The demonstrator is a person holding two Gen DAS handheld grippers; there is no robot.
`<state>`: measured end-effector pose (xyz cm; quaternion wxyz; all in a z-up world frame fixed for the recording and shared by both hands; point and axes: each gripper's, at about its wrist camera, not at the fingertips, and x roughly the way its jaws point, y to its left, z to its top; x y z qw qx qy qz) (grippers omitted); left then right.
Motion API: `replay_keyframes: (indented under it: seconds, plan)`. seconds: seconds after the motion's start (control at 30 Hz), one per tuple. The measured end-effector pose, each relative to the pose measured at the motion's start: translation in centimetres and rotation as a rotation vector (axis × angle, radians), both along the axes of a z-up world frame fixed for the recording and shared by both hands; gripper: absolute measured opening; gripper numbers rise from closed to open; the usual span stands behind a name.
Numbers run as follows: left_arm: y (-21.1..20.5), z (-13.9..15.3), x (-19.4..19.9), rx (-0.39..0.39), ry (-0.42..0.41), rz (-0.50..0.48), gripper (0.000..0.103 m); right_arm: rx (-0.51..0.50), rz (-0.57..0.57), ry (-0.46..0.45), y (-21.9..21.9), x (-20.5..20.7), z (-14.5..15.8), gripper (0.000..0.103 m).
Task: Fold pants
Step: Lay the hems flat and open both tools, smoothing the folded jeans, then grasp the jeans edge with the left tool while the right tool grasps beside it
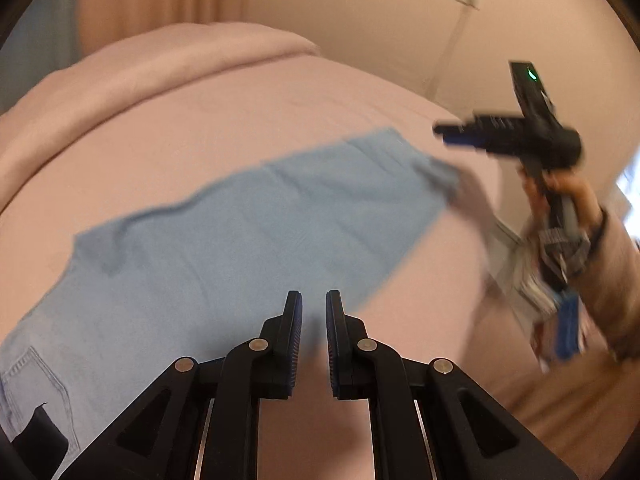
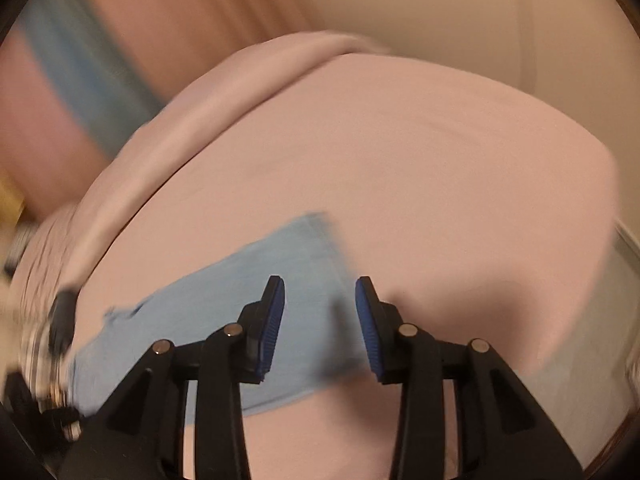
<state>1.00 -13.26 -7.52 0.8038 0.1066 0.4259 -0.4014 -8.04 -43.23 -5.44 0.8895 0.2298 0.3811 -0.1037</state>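
Note:
Light blue jeans (image 1: 224,236) lie flat on a pink bed, legs together, running from the near left to the far right. A back pocket shows at the near left. My left gripper (image 1: 314,300) hovers over the near edge of the pants, slightly open and empty. My right gripper (image 1: 444,132) shows in the left wrist view, held in the air above the leg end of the pants. In the right wrist view the right gripper (image 2: 320,286) is open and empty above the leg end of the jeans (image 2: 248,304). Both views are blurred by motion.
The pink bed sheet (image 1: 248,128) covers the bed, with a rolled pink blanket (image 1: 160,68) along the far side. A beige wall (image 1: 360,20) and a curtain stand behind. The bed's right edge (image 2: 600,240) drops off to the floor.

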Motion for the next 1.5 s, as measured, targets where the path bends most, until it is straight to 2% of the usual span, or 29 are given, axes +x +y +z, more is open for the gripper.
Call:
replay_keyframes:
  seconds: [0.07,0.13,0.23,0.3,0.37,0.43,0.53,0.57,0.6,0.63,0.7,0.8,0.9,1.0,1.07,1.3,1.5]
  plan:
    - [-0.7,-1.2,1.8,-0.007,0.043,0.072,0.007,0.017,0.103,0.013,2.1,2.4,-0.7,0.038]
    - [-1.5,-3.0,2.8,0.001,0.103,0.114,0.007,-0.008,0.174,0.037,4.1,5.0,-1.3,0.038]
    - [-2.6,-5.9,2.5,0.102,0.161,0.088,0.007,-0.094,0.248,0.080,6.4,8.4,-2.6,0.038]
    - [-2.8,-6.4,1.8,0.110,0.121,0.086,0.007,-0.149,0.286,0.165,7.1,10.7,-4.6,0.036]
    - [-2.7,-6.1,1.9,0.108,0.137,0.082,0.007,-0.184,0.289,0.279,7.0,12.2,-6.8,0.038]
    - [-2.0,-5.5,2.4,0.094,0.170,0.098,0.007,-0.221,0.308,0.255,6.9,12.1,-6.9,0.040]
    - [-0.6,-3.8,2.3,0.125,0.069,0.157,0.010,-0.212,0.293,0.255,6.6,11.5,-5.1,0.042]
    - [0.1,-3.5,2.0,0.128,0.044,0.185,0.014,-0.201,0.301,0.239,6.6,11.0,-4.4,0.041]
    - [0.8,-3.0,2.2,0.131,0.020,0.228,0.027,-0.202,0.310,0.221,6.7,10.3,-3.7,0.043]
    - [1.8,-2.7,2.7,0.134,-0.004,0.291,0.049,-0.206,0.323,0.204,6.8,9.5,-3.2,0.045]
    - [3.1,-2.6,3.5,0.133,-0.027,0.388,0.064,-0.209,0.354,0.201,7.4,8.1,-2.8,0.050]
    - [4.3,-3.9,4.9,0.136,0.021,0.473,0.064,-0.218,0.385,0.230,8.7,6.7,-3.4,0.053]
    - [4.2,-6.6,5.9,0.220,0.097,0.493,0.065,-0.247,0.391,0.314,9.6,7.4,-6.1,0.056]
    - [4.0,-6.4,5.8,0.210,0.079,0.490,0.068,-0.319,0.426,0.291,10.2,7.4,-6.6,0.069]
    - [4.1,-6.1,6.0,0.192,0.096,0.495,0.068,-0.317,0.421,0.303,10.1,7.5,-6.5,0.070]
    - [6.9,-2.5,4.5,0.139,0.032,0.531,0.068,-0.141,0.345,0.235,7.2,6.9,-3.5,0.070]
    - [9.5,-2.5,3.9,0.113,0.039,0.580,0.068,-0.069,0.252,0.229,4.0,5.2,-3.1,0.070]
